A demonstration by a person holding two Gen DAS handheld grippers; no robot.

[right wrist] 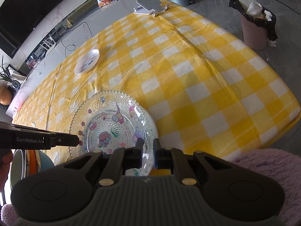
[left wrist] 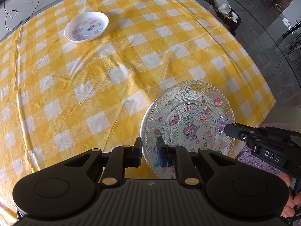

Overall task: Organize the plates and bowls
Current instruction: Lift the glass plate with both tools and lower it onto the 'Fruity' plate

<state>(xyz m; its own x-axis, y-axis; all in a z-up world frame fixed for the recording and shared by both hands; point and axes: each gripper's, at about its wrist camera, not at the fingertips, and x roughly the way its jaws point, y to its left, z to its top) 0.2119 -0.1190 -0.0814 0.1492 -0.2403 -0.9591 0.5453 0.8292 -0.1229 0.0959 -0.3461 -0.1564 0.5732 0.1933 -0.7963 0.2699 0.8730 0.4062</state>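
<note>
A clear embossed glass plate (left wrist: 188,116) with cartoon stickers lies by the near edge of the yellow checked tablecloth (left wrist: 112,71). My left gripper (left wrist: 149,147) is shut on its left rim, which runs between the two fingers. My right gripper (right wrist: 148,147) is shut on the opposite rim of the same glass plate (right wrist: 112,120). In the left wrist view the right gripper (left wrist: 228,130) reaches in from the right. In the right wrist view the left gripper (right wrist: 76,141) comes in from the left. A white plate (left wrist: 86,27) with stickers sits far across the cloth, also visible as the white plate (right wrist: 87,61).
A grey stand (right wrist: 150,5) rests at the table's far edge. A pink bin (right wrist: 255,30) with a black bag stands on the floor beyond the table. Purple fluffy fabric (right wrist: 263,169) lies at the near right. A teal and orange object (right wrist: 37,160) shows below the table's near left edge.
</note>
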